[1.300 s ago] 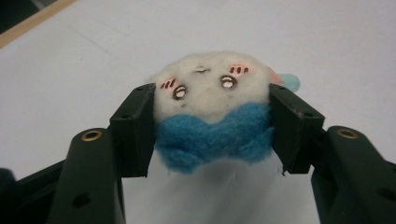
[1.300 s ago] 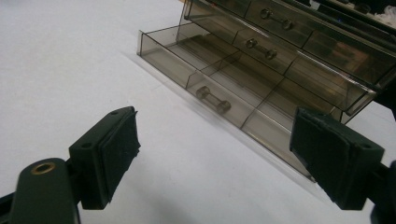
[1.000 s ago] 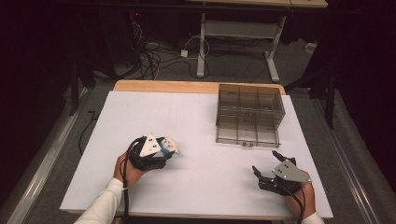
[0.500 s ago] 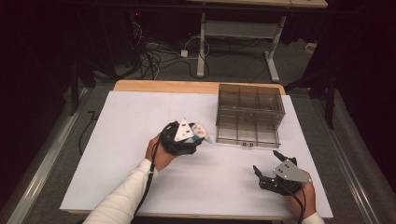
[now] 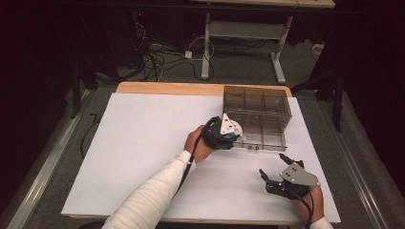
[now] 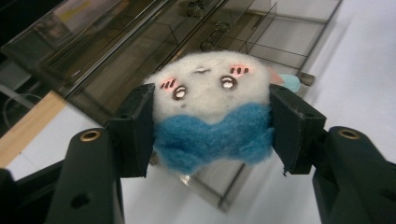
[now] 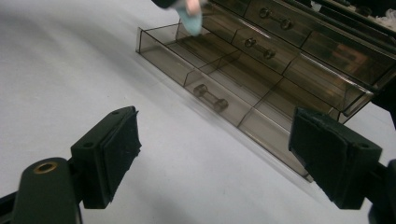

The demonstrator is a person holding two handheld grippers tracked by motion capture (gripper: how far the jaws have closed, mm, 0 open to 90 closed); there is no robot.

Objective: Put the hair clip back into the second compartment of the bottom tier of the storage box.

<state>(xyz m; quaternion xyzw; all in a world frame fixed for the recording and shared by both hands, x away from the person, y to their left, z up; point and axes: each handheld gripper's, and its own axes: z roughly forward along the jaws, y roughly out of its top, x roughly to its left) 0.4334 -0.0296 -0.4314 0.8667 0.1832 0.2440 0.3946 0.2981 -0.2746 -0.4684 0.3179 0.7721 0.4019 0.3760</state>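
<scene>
A small felt plush toy, white on top with a face and blue below, sits squeezed between the pads of my left gripper. In the high view that left gripper hovers at the left end of the pulled-out bottom drawer of a smoky clear drawer cabinet. The toy's pale blue tip hangs over the drawer's left compartment in the right gripper view. My right gripper rests near the table's front right, open, with nothing between its jaws.
The white table top stretches left of the cabinet, with a wooden strip along its far edge. Beyond it, cables lie on the floor beside a desk frame. Upper drawers with small handles stay closed.
My left hand has carried the plush toy from the table's left-middle rightward to the open drawer. The right hand has stayed where it was.
</scene>
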